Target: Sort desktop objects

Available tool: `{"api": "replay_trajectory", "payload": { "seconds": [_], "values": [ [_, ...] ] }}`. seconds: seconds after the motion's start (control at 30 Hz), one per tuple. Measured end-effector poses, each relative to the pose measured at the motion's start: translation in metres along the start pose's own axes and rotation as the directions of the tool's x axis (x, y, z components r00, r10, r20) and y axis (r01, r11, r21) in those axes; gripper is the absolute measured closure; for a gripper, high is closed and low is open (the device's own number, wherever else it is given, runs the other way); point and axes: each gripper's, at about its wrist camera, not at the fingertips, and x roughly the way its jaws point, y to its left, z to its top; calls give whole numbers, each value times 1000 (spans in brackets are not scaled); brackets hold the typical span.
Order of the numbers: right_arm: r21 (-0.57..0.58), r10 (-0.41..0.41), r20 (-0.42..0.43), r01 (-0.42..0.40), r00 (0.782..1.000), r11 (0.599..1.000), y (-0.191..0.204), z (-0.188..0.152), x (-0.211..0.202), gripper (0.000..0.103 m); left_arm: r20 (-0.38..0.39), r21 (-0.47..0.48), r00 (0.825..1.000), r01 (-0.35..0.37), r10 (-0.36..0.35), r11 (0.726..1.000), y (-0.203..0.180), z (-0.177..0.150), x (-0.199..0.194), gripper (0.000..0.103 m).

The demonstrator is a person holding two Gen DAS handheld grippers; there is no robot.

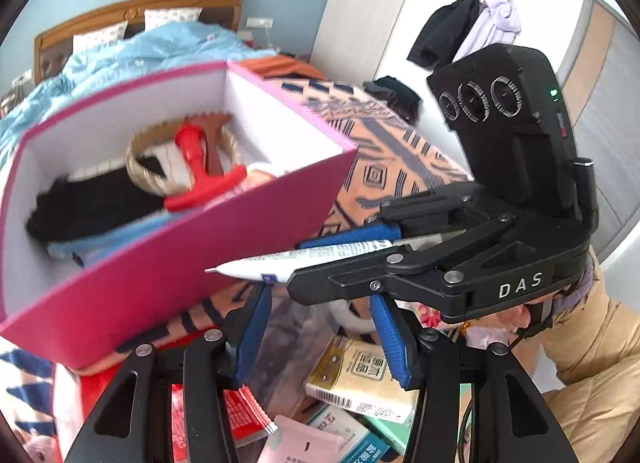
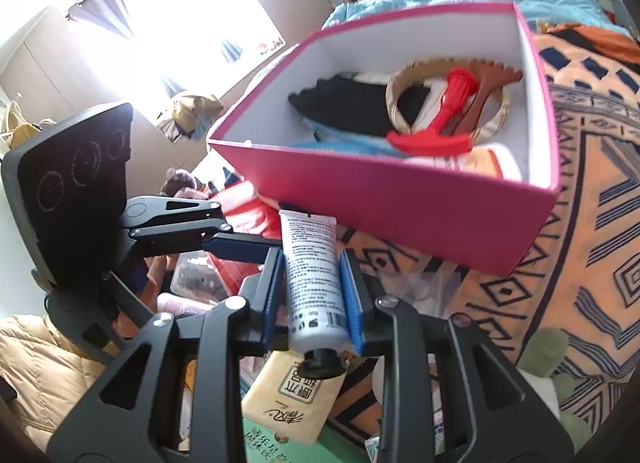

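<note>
The right gripper's [image 2: 313,303] fingers pinch a white tube [image 2: 312,283], crimped end toward the pink box [image 2: 400,207].

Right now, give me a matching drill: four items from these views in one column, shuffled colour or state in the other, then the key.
Items
1. tube
2. box
3. T-handled tool
4. left gripper

States
A. red, lying inside the box
B. open, nothing between its fingers
C. white, clamped in the right gripper
D. pink outside, white inside

Pairs: 1-C, 2-D, 3-A, 4-B
</note>
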Motion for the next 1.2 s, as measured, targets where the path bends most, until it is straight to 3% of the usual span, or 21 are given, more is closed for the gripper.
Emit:
{"api": "replay_trajectory", "payload": {
  "seconds": [0.3,0.6,0.67,0.97,1.2],
  "values": [
    [29,61,23,-61,998,998,-3,1,-3,76,12,71,997,-83,83,994,-4,2,-3,44],
    [60,139,55,-142,989,988,-13,-3,-22,76,34,70,994,-106,104,992,12,4,-16,44],
    [64,149,50,-152,988,986,-14,-2,-22,76,50,100,995,-88,83,991,10,7,-18,44],
    [38,160,42,-162,986,986,-11,10,-29,76,123,260,984,-156,128,953,-7,16,-23,46],
    [65,154,109,-162,982,985,-12,11,-36,77,105,239,991,-103,80,966,-11,13,-17,39]
  ]
}}
